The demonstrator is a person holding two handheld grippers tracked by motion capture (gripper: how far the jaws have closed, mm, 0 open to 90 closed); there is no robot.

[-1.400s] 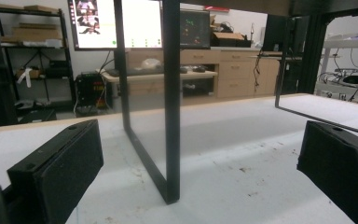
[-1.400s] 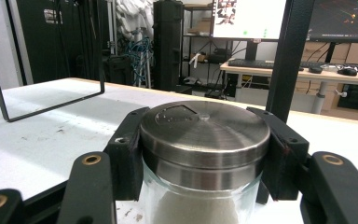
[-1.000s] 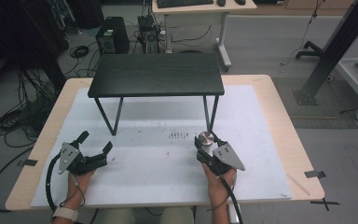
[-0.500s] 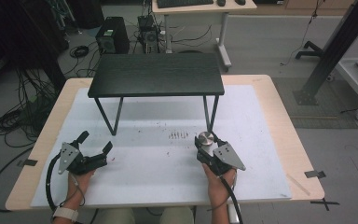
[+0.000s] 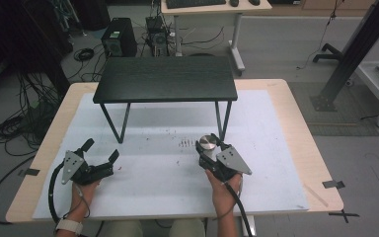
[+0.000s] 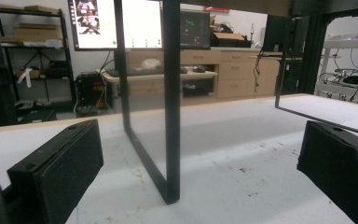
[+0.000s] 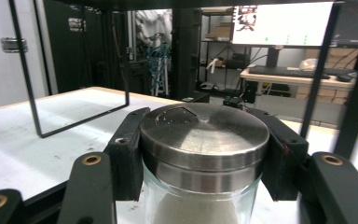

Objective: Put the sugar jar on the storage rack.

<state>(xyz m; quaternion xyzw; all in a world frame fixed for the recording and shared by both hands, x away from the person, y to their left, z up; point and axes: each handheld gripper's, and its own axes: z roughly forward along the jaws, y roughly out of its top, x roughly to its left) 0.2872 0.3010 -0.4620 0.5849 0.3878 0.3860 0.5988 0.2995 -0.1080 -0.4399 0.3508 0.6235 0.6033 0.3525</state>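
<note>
At about 8 o'clock on the table [image 5: 286,148], the left gripper [image 5: 101,152] is resting with its jaws wide and empty. The black stand [image 5: 167,79] is sitting at 12. At 5 o'clock the right gripper [image 5: 208,146] is clamping the glass jar [image 7: 200,205] just under its steel lid [image 5: 207,142]. The grasp step looks done; lifting it calls for clearing the stand's leg.

No readable text anywhere

The monitor [image 6: 116,23] glows with coloured blocks and dots in the left gripper view, too blurred to read; a second screen [image 7: 282,16] in the right gripper view shows green marks, equally illegible.
</note>
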